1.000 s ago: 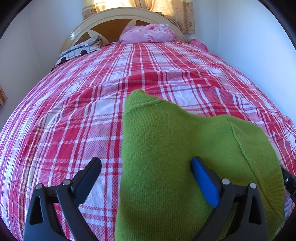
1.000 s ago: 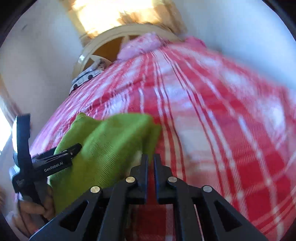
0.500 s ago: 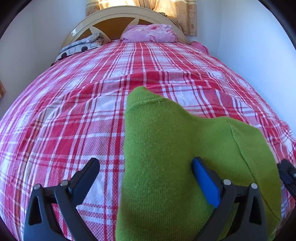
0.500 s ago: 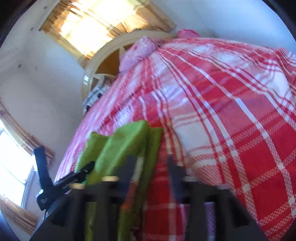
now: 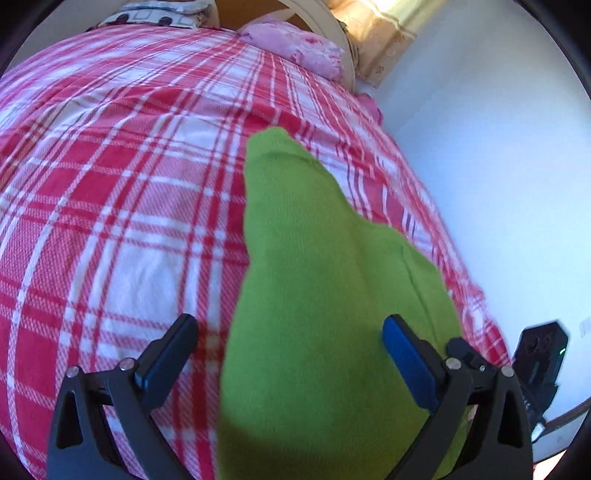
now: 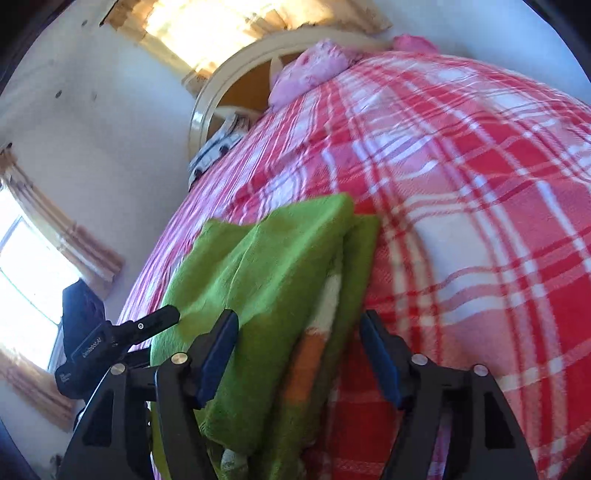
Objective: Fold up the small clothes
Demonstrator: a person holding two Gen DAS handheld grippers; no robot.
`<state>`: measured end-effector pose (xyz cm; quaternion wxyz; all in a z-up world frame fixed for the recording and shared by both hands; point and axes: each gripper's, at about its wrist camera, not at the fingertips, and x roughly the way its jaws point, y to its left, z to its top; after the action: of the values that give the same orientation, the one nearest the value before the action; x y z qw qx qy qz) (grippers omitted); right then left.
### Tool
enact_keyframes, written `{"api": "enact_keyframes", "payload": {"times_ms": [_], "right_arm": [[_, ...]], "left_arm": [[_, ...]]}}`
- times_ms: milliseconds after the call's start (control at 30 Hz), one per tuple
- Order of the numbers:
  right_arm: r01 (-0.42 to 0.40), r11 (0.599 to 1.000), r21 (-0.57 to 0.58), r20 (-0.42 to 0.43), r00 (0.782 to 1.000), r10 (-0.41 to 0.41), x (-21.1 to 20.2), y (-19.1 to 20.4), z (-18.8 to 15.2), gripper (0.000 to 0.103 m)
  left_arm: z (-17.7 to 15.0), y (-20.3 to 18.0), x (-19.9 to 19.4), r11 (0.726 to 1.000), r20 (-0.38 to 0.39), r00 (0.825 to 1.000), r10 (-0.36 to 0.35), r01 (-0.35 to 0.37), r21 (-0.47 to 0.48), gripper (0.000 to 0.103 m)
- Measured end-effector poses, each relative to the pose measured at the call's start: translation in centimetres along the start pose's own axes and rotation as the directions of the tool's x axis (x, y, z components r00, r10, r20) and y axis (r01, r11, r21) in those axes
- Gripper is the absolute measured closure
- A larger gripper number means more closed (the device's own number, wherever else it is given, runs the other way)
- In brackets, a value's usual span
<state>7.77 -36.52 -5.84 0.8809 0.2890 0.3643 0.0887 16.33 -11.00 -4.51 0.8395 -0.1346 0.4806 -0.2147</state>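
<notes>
Bright daylight in both views, strongest from the curtained window (image 6: 207, 29) behind the headboard, blown out to near white. A second window (image 6: 22, 273) at the left edge of the right wrist view, also overexposed. Soft shadows only, with a darker patch under the green garment (image 5: 317, 295) near the bottom of the left wrist view. Heavy fisheye bending, the plaid bedspread (image 5: 110, 192) bulging like a dome, black vignette in the corners. Motion blur across the plaid in the right wrist view and toward the far pillow (image 5: 295, 44) in the left. Gripper fingers nearest the lens fairly sharp.
</notes>
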Motion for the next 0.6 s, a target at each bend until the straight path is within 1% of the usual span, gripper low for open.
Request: {"api": "enact_keyframes", "payload": {"times_ms": [67,133,233,300,367,400,433,500,600], "right_arm": [[0.032,0.999,-0.036,-0.014,0.999,-0.032,0.3,0.5,-0.1,0.031],[0.043,0.998,-0.04,-0.008,0.999,-0.044,0.3,0.6,-0.2,0.031],[0.041,0.999,0.025,0.029,0.999,-0.041,-0.5,-0.6,0.0,0.031],[0.025,0.998,0.052,0.027,0.999,-0.026,-0.5,-1.1,0.3,0.031],[0.045,0.999,0.02,0.011,0.999,-0.045,0.1,-0.6,0.3,0.028],[0.057,0.998,-0.016,-0.004,0.998,-0.057,0.5,0.0,0.3,0.025],[0.067,0.996,-0.053,-0.019,0.998,-0.068,0.9,0.7,0.3,0.024],[0.055,0.994,-0.09,-0.045,0.997,-0.06,1.5,1.3,0.1,0.023],[0.053,0.994,-0.098,-0.051,0.997,-0.058,1.6,1.4,0.0,0.023]], "left_arm": [[0.1,-1.4,0.7,0.996,-0.02,0.998,0.066,-0.065,0.063,0.0],[0.4,-1.7,1.2,0.994,-0.039,0.996,0.084,-0.08,0.077,0.0],[0.8,-1.6,1.7,0.995,-0.038,0.995,0.088,-0.086,0.052,0.0],[0.5,-1.8,1.6,0.992,-0.025,0.994,0.105,-0.103,0.069,0.0],[0.2,-2.0,1.7,0.99,-0.013,0.993,0.117,-0.116,0.085,0.0],[0.2,-2.0,1.8,0.99,-0.011,0.993,0.119,-0.118,0.084,0.0],[0.2,-2.0,1.8,0.989,-0.01,0.993,0.121,-0.12,0.082,0.0],[0.2,-2.1,2.0,0.988,-0.006,0.991,0.132,-0.131,0.087,0.0],[0.2,-2.2,2.1,0.986,0.004,0.99,0.142,-0.141,0.091,0.0]]}}
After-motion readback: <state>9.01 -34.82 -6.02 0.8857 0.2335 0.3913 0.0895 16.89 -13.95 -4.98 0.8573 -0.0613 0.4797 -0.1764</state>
